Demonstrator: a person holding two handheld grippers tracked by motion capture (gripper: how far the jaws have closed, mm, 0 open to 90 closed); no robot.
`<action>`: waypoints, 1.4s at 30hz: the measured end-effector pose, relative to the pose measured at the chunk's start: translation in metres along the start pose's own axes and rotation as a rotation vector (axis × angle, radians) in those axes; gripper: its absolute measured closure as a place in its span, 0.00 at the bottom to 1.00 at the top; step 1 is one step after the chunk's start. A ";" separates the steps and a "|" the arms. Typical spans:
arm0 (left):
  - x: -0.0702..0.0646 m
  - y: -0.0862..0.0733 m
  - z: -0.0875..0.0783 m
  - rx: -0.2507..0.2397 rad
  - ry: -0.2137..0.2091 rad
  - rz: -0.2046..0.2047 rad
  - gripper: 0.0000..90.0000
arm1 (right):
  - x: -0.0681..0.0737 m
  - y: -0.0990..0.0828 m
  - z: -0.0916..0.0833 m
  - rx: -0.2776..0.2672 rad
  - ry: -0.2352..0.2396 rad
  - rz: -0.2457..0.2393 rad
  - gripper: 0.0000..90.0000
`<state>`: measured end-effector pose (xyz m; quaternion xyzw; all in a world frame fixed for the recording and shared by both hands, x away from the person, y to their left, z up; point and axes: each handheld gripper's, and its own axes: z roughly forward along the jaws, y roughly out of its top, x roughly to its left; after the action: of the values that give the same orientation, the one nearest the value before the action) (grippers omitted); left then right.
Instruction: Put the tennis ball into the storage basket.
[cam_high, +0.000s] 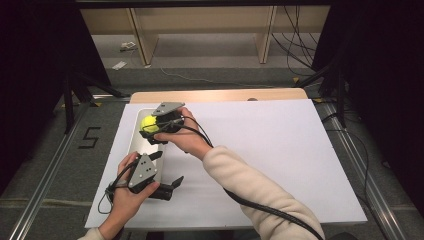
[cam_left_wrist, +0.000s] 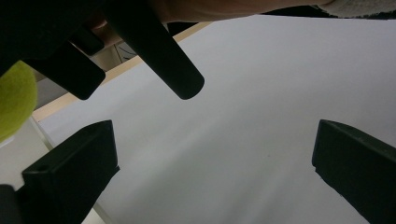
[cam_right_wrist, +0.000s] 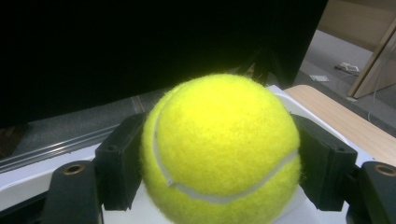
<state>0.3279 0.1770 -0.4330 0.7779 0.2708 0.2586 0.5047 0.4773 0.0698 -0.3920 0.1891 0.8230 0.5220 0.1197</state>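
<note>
Tennis ball (cam_right_wrist: 219, 149) sits clamped in the right tool (cam_high: 159, 131) over the tray (cam_high: 134, 145); left tool (cam_left_wrist: 215, 172) gapes wide, empty.

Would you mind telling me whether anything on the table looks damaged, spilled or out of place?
Nothing stands out. The right hand-held gripper holds the ball squarely between its jaws over the tray, and the ball's felt and seam look intact. The left hand-held gripper is open above the flat white sheet, with nothing in it.
</note>
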 end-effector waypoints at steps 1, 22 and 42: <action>0.000 0.000 0.000 0.000 0.000 0.000 0.00 | 0.000 0.000 0.001 0.004 0.001 -0.001 0.30; 0.000 0.000 0.000 0.002 -0.004 0.001 0.00 | 0.000 0.003 0.014 0.032 0.011 0.001 0.30; 0.000 0.000 0.000 0.002 -0.009 0.005 0.00 | 0.000 0.003 0.024 0.057 0.024 0.002 0.30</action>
<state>0.3276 0.1772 -0.4331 0.7801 0.2667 0.2563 0.5046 0.4880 0.0907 -0.3992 0.1872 0.8388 0.5007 0.1038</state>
